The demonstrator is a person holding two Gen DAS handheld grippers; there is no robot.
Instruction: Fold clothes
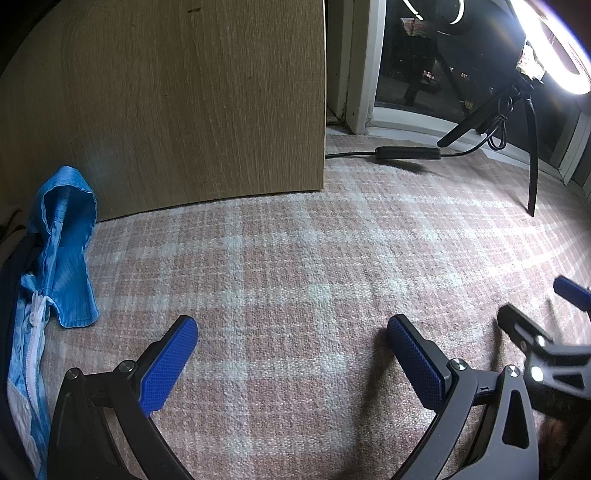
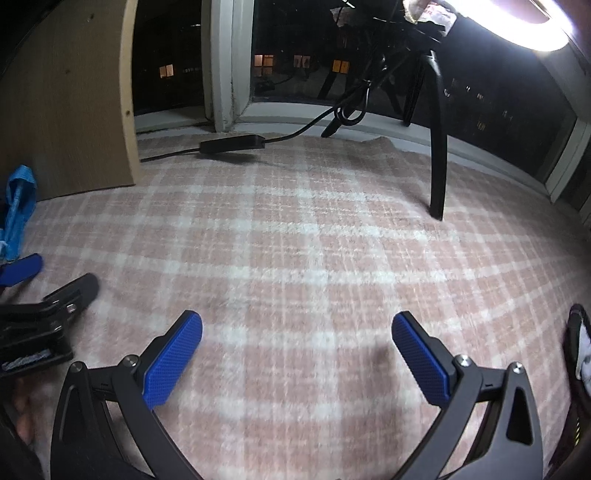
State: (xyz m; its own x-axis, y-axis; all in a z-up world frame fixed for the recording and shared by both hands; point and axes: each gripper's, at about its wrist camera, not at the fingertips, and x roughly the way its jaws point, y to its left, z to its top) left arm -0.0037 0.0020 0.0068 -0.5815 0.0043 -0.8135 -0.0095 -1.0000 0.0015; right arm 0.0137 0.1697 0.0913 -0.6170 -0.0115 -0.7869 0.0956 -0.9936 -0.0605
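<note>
The blue garment (image 1: 55,266) lies crumpled at the far left of our plaid blanket (image 1: 295,277), its hood end up against the foot of the wooden panel (image 1: 184,103) and its white zipper (image 1: 37,317) running down toward us. Neither of our tongs touches it. Our left gripper (image 1: 291,350) hangs over bare blanket with its blue pads (image 1: 168,369) spread wide and nothing between them; the garment sits just beside its left finger. Our right gripper (image 2: 297,350) is likewise spread wide and empty, held over the blanket next to the left one, which shows at the left edge of the right wrist view (image 2: 40,314). From there we see the garment (image 2: 18,210) only as a small blue strip beyond the left gripper. Farther out, a black cable with an inline box (image 2: 232,144) lies on the blanket near the window (image 2: 295,55), and a tripod leg (image 2: 437,147) stands on the blanket under a bright ring light (image 2: 517,26).
</note>
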